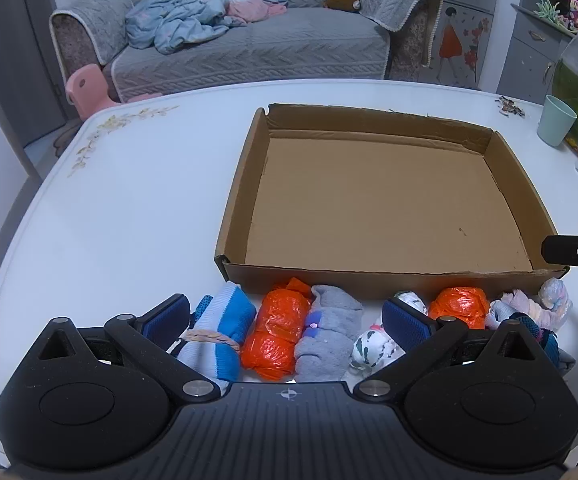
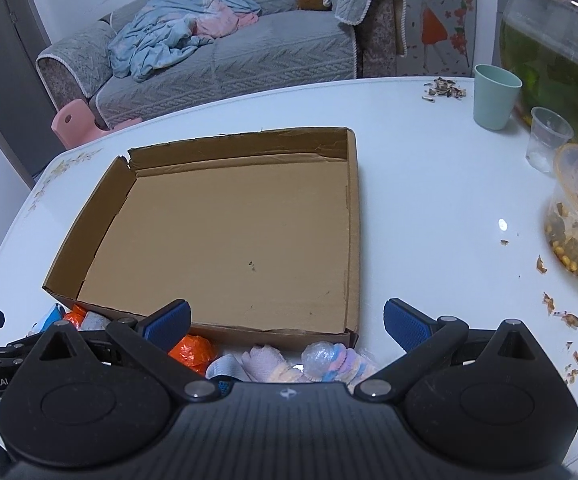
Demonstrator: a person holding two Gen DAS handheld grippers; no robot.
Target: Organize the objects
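The cardboard tray [image 1: 389,208] on the bench [image 1: 129,220] was empty; you had nothing sorted. The rolled socks [image 1: 325,332] and orange bag bundles [image 1: 275,332] lay just before its near wall, long axes pointing toward it. Your left gripper [image 1: 287,314] and right gripper [image 2: 287,320] hung released, holding nothing.

Cardboard tray [image 1: 385,216] sits mid-table [image 1: 129,208]. Row of rolled bundles [image 1: 277,332] lies along its near wall. Cups [image 2: 496,96] stand far right; sofa [image 1: 249,40] behind table.
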